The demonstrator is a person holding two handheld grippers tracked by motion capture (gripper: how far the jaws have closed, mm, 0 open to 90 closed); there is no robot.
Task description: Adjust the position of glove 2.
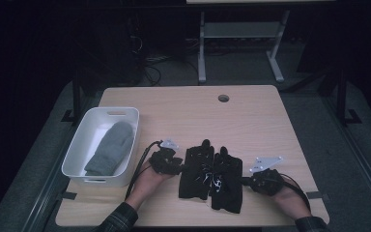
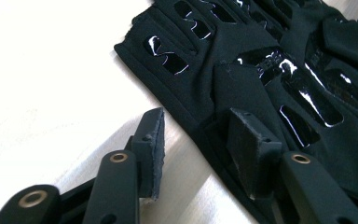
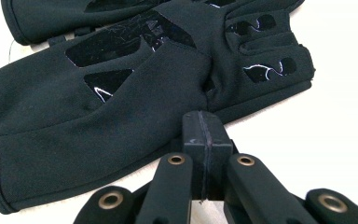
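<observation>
Two black gloves with glossy grip patches lie side by side near the table's front edge, the left glove [image 1: 195, 169] touching the right glove [image 1: 227, 179]. My left gripper [image 1: 179, 168] sits at their left edge. In the left gripper view it [image 2: 200, 140] is open: one pad [image 2: 151, 147] is over bare table, the other pad [image 2: 251, 142] over the glove's [image 2: 279, 70] edge, and they do not press on it. My right gripper [image 1: 245, 181] is at the right edge. Its jaws [image 3: 200, 126] are shut pad to pad, tips at the glove's [image 3: 121, 107] hem, no fabric seen between.
A white bin [image 1: 77, 145] at the table's left holds a grey mitten [image 1: 110, 147]. The wooden table [image 1: 212, 116] has a cable hole [image 1: 223, 98] near its far edge. A white desk frame [image 1: 202, 53] stands on the dark floor behind.
</observation>
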